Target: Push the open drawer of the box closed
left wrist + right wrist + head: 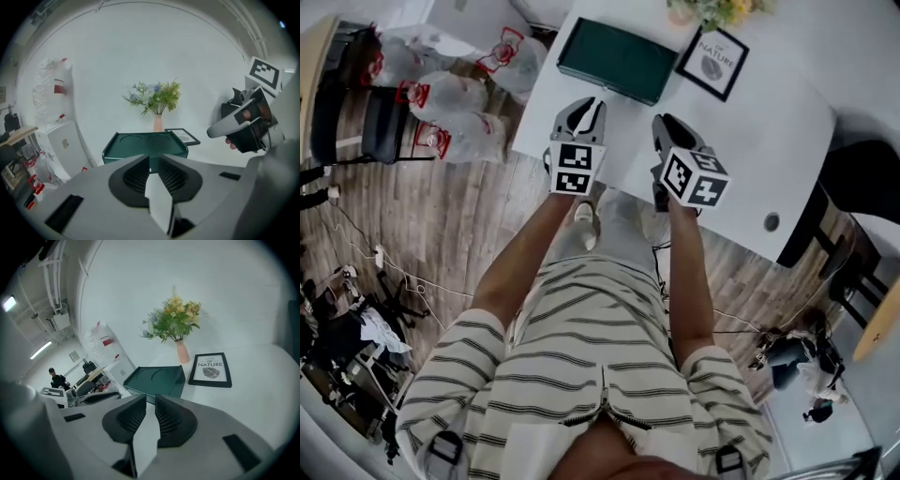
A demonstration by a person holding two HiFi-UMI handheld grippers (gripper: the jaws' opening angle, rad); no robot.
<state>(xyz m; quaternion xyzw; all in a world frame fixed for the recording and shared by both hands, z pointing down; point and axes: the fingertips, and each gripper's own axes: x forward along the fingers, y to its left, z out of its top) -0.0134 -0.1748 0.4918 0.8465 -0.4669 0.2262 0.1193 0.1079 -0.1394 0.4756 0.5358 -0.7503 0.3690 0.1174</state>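
Note:
A dark green box (pixel 617 59) lies on the white table (pixel 750 141) near its far side; its top has two round recesses (pixel 145 143). From these angles I cannot make out its drawer. My left gripper (pixel 587 107) hovers over the table's near edge, just short of the box, with its jaws together and nothing between them (pixel 153 159). To its right, my right gripper (pixel 666 124) is at about the same distance, also shut and empty (pixel 150 399). The box (pixel 159 380) lies ahead and left of the right gripper.
A framed "NATURE" print (pixel 712 61) stands right of the box, with a vase of flowers (pixel 176 322) behind it. White plastic bags (pixel 459 94) and a dark chair (pixel 375 117) are on the floor to the left. Another black chair (pixel 862 178) is at the table's right.

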